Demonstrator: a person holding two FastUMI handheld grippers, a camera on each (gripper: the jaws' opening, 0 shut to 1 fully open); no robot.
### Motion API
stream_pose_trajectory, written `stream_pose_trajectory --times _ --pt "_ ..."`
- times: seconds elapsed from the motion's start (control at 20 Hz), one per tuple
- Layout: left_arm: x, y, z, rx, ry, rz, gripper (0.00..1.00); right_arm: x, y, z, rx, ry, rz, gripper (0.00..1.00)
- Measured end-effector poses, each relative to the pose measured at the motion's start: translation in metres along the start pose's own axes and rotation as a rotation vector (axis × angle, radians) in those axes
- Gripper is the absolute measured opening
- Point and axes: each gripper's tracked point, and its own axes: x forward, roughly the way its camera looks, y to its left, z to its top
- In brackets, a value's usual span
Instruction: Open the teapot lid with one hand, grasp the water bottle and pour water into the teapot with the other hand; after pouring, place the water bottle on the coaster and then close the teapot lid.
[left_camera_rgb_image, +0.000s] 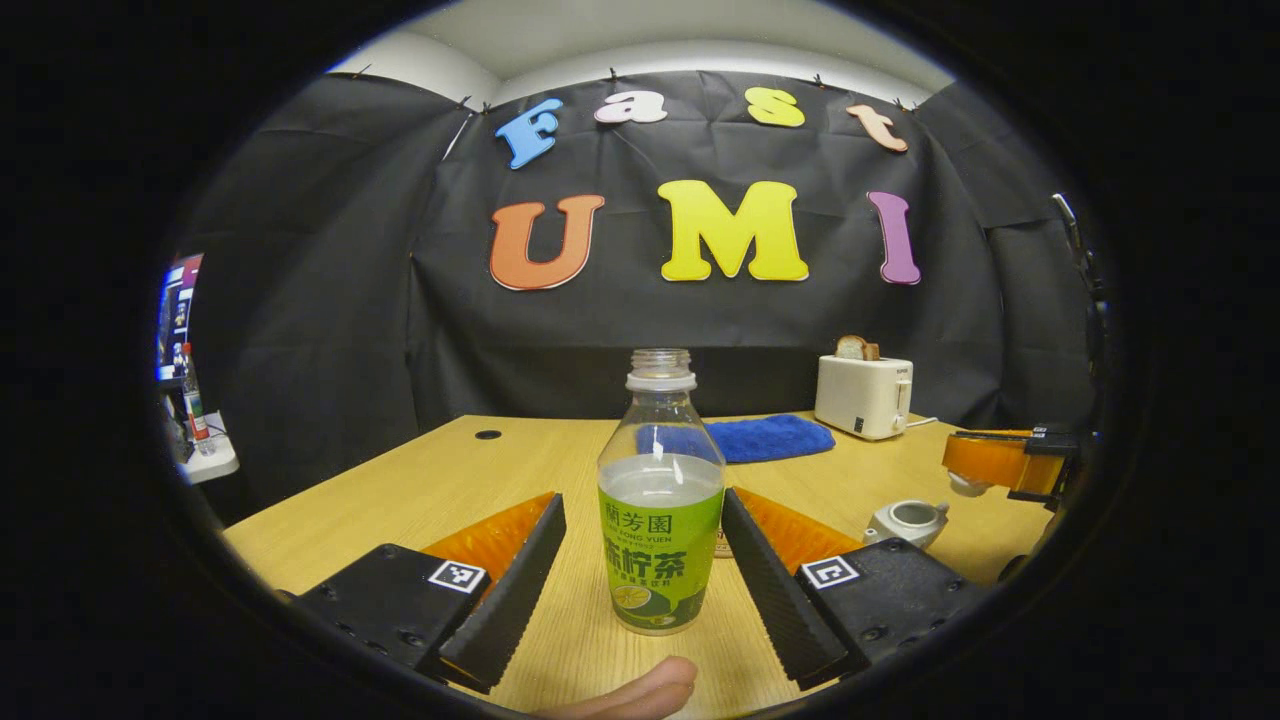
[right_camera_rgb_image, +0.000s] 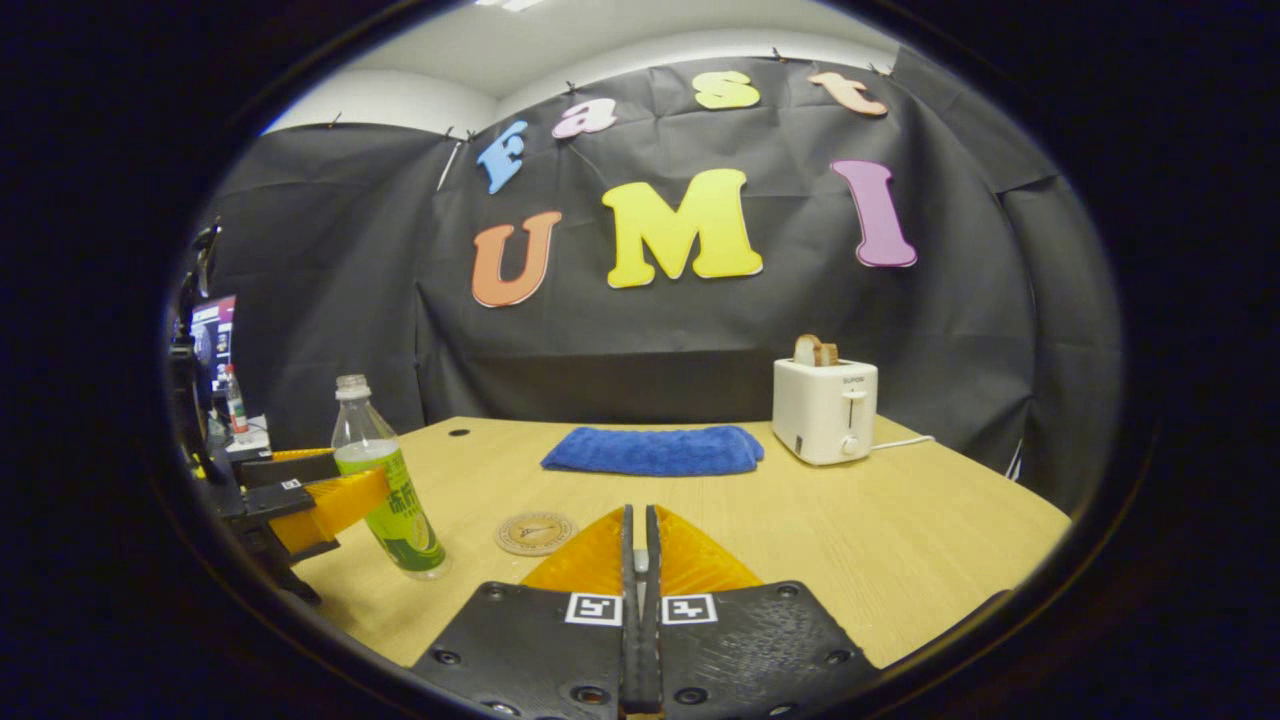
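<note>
In the left gripper view, the left gripper has its two fingers spread wide apart, and the water bottle stands upright on the table in the gap between them, uncapped and partly full, with a clear space to each finger. A person's fingertip shows at the bottom edge, just below the bottle's base. Beyond the bottle lies a folded blue cloth, and right of that stands a white toaster with bread in its slot. To the right of the right-hand finger sits the teapot, its mouth open. Above the teapot, farther right, the right gripper hangs with a small white piece at its tip that looks like the lid; whether it is pinched there cannot be told from here.

In the right gripper view, the fingers are pressed together with only a thin seam between them; what lies between their tips is hidden. Just ahead and left of the tips lies the round coaster. Further left, the bottle stands between the other gripper's fingers. The cloth and toaster lie beyond.
</note>
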Motion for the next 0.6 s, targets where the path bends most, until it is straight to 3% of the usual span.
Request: stream_pose_trajectory --times 0.6 --pt "0.032 0.002 0.003 -0.105 -0.025 0.005 0.98 -0.015 -0.034 0.008 -0.041 -0.043 -0.043 0.00"
